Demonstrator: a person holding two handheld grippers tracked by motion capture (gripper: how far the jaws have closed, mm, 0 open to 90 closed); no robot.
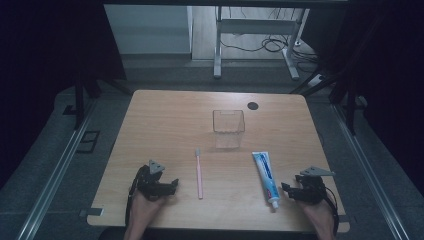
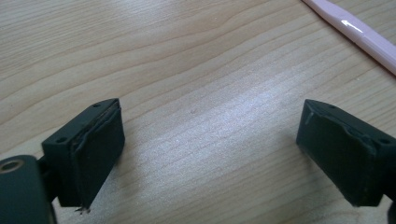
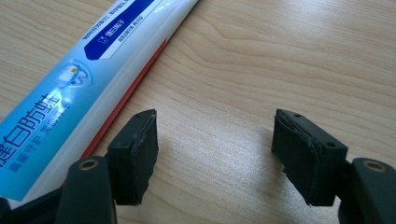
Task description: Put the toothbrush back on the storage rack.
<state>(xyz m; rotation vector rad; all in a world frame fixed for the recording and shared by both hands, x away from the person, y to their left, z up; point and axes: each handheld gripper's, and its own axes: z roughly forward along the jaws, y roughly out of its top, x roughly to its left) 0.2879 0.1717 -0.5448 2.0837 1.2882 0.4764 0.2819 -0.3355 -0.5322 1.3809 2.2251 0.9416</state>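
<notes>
High view: both forearms are entering from the bottom edge, hands resting low on the wooden table [image 1: 165,112] near its front edge. The left gripper [image 1: 172,185] is pointing right toward the pink toothbrush [image 1: 199,173], jaws spread wide over bare wood, pinching nothing. The right gripper [image 1: 284,188] is pointing left, jaws likewise spread and empty, sitting just beside the cap end of the toothpaste tube [image 1: 265,178]. A clear plastic cup [image 1: 228,128] is standing farther back, near centre.
</notes>
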